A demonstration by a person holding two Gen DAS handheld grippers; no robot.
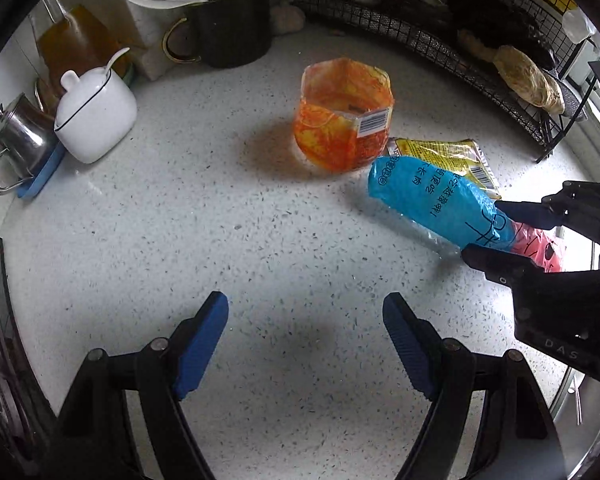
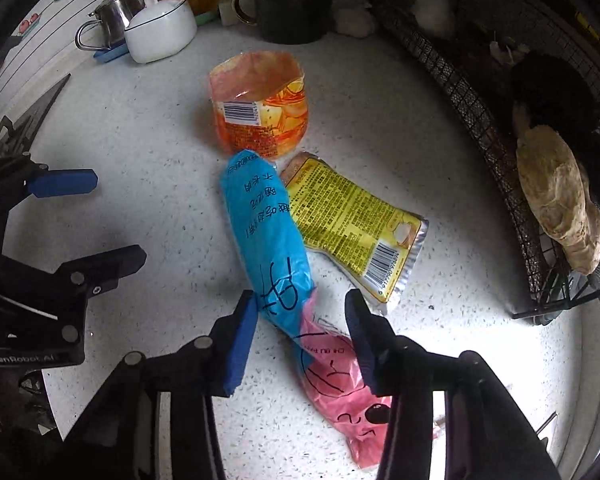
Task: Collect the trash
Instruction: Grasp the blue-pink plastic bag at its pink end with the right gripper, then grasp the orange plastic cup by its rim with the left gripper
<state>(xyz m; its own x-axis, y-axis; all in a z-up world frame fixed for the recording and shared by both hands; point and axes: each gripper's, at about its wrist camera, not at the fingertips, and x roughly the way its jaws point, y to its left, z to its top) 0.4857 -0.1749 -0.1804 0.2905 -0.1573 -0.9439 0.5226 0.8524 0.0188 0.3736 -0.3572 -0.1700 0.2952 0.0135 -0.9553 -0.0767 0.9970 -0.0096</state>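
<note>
The blue and pink wrapper (image 2: 276,264) is lying flat on the speckled counter (image 2: 140,128), and it is being straddled by the right gripper (image 2: 302,334), whose blue pads are standing partly closed on either side of it near the blue-to-pink change; the left pad is looking to be just at the film's edge, the right pad is seen clear of it, so nothing is yet being pinched. The left gripper (image 1: 304,344) is being held spread wide over bare counter, with nothing between its pads. Two more pieces of trash are waiting: the yellow packet (image 2: 352,224), lying just beside the wrapper and perhaps tucked slightly under its edge, and the orange bag (image 2: 260,104), standing upright and open just beyond the wrapper's far end. The likeliest failure is judged to be thin, slick film being squeezed out or crumpled aside instead of being gripped, since it is lying flat and little height is being offered to the pads. If the pads are being lowered too far, the counter is being scraped. The yellow packet may be dragged along or flicked aside, and the light orange bag may be tipped if the wrapper's far end is being swept against it.
</note>
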